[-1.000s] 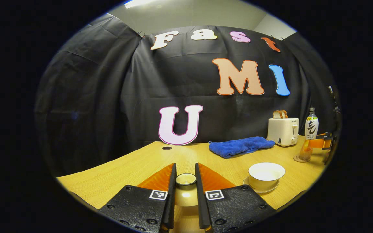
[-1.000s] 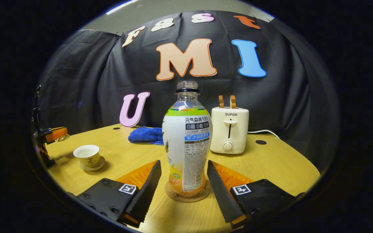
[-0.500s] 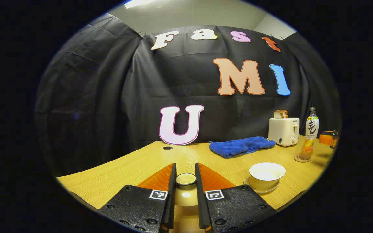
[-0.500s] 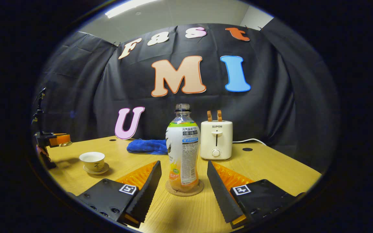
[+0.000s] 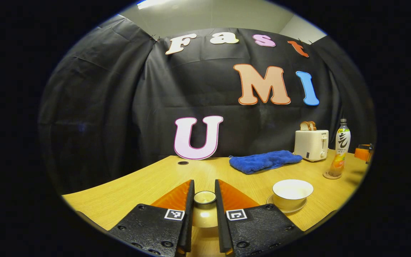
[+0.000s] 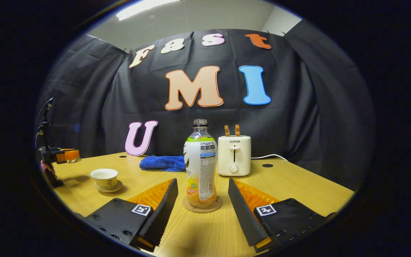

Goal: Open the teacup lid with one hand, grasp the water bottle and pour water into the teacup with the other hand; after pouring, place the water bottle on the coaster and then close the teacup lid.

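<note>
A: Where's the cup?
B: The cup [image 5: 292,192] sits uncovered on its saucer [image 5: 287,208], on the table [image 5: 127,192], right of the left gripper [image 5: 204,200] in the left gripper view. In the right gripper view it is at the far left [image 6: 105,177].

A: And the lid?
B: The lid [image 5: 204,208] is pinched by its knob between the left gripper's two fingers, which are nearly closed and pressing on it from both sides. It is held off to the cup's left, apart from it.

A: The bottle?
B: The bottle [image 6: 200,166] stands upright on the coaster [image 6: 202,205], uncapped, with orange liquid low inside. The right gripper [image 6: 202,200] is spread wide and holds nothing; the bottle stands just beyond its fingertips, clear of both.

A: Anything else around?
B: A toaster [image 6: 234,155] with bread in its slots stands behind the bottle, and a blue cloth [image 6: 162,163] lies to its left.
</note>
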Motion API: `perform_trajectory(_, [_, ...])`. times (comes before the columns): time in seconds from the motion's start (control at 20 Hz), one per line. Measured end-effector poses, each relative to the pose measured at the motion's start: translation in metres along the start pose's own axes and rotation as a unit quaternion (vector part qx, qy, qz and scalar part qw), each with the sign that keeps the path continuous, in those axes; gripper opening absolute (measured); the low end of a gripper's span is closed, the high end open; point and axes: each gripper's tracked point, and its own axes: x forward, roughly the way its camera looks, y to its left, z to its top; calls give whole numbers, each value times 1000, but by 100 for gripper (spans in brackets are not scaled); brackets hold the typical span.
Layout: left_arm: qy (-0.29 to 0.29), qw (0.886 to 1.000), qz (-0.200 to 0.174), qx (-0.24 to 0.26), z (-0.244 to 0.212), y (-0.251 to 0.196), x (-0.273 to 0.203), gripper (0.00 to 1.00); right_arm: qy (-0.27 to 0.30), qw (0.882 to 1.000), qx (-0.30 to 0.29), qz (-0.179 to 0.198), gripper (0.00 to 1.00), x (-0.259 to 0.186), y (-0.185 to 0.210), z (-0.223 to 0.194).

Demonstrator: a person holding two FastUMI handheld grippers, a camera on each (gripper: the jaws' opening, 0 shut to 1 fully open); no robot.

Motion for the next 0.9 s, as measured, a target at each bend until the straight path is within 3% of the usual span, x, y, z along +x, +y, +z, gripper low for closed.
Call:
perform_trajectory(0.25, [0,1000,-14,-2,0,-13,0,28,1,1000,0,-15,94,0,-5,0])
perform_trajectory(0.7, [0,992,-129,-5,0,-95,15,28,1,1000,0,-14,90,0,-6,-1])
perform_trajectory(0.75, [1,990,-140,-5,-1,-102,15,28,1,1000,0,-14,94,0,-6,-1])
perform_trajectory(0.9, [-1,987,-159,-6,-1,-116,16,28,1,1000,0,-14,90,0,-6,-1])
